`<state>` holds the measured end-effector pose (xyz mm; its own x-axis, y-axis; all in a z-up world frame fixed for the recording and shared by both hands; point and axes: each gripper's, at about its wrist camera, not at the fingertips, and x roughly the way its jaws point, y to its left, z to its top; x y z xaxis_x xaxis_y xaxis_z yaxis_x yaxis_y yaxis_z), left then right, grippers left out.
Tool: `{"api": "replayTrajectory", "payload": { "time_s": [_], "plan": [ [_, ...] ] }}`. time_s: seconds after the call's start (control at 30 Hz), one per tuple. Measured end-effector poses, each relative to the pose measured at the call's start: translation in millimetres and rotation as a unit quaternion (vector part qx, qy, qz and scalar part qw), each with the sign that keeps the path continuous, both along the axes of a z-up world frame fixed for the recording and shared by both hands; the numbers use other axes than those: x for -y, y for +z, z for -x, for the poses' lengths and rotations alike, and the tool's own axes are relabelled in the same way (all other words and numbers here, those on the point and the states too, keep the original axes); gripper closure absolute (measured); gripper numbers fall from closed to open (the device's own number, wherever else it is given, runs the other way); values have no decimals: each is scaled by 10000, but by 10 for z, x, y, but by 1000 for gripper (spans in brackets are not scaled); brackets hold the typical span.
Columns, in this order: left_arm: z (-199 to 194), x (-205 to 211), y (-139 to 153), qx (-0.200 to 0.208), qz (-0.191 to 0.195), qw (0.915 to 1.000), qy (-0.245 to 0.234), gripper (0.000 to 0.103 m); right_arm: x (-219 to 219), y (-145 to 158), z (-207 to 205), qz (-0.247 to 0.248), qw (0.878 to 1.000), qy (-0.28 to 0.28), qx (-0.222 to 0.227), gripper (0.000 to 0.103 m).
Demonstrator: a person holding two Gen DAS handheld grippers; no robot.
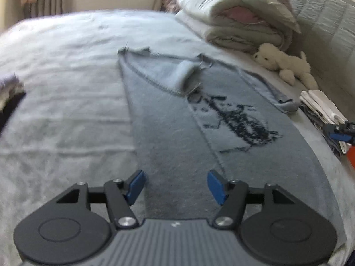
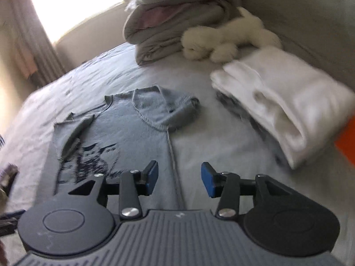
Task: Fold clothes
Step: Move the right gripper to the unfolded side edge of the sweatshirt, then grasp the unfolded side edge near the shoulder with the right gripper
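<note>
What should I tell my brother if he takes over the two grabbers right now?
Left gripper: open, holding nothing, over the near end of the grey sweater.
Right gripper: open, holding nothing, above the sweater's side edge.
The sweater lies spread on the bed, one sleeve folded in over the chest.
A white folded stack sits beside it, near the plush toy.
Left to do: finish folding the sweater.

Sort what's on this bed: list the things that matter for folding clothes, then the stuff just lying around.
For the job:
- grey sweater, spread flat, sleeves folded in
- left gripper, open, empty
- right gripper, open, empty

Just lying about:
- white stuffed toy
- pile of bedding
- folded white clothes
- bedsheet
</note>
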<state>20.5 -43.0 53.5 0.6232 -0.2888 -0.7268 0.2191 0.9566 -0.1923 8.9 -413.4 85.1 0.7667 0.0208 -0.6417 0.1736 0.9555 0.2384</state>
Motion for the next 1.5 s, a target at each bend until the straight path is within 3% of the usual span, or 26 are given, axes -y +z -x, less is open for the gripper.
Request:
{"api": "replayTrajectory", "payload": {
  "time_s": [0.07,0.17,0.27,0.47,0.57,0.67,0.8,0.9,0.93,1.1,1.23,1.5],
  "plan": [
    [-55,-37,-35,-50,30,10000,32,39,85,-71,-203,141,9999,-30,-25,55],
    [-134,-68,-58,74,-233,9995,217,37,205,-131,-482,240,9996,-170,36,55],
    [-190,-142,-116,50,-237,9989,412,35,169,-181,-746,750,9969,3,225,54],
    [-248,-202,-138,24,-205,9987,466,33,-244,-361,-1230,2128,9718,934,401,51],
    [-255,-183,-156,37,-258,9989,378,31,-358,-467,-1455,2404,9635,1145,286,54],
    [-253,-186,-157,47,-262,9991,344,30,-329,-527,-1622,2448,9637,1061,86,56],
    [-250,-181,-151,50,-284,9990,330,30,-290,-590,-1731,2624,9589,1073,-61,81],
    [-252,-205,-135,24,-222,9992,339,30,-261,-580,-1819,2528,9605,1151,-145,99],
    [-257,-215,-128,13,-186,9992,351,30,-260,-556,-1836,2471,9616,1183,-175,100],
    [-269,-251,-89,-22,-39,9992,389,30,-271,-231,-1844,1628,9800,1127,-193,100],
    [-257,-238,-70,-46,25,9995,316,30,-482,92,-1852,932,9863,1332,-263,100],
    [-260,-258,-29,-34,134,9995,268,30,-1318,460,-1994,610,9767,1981,-559,100]
  ]
}}
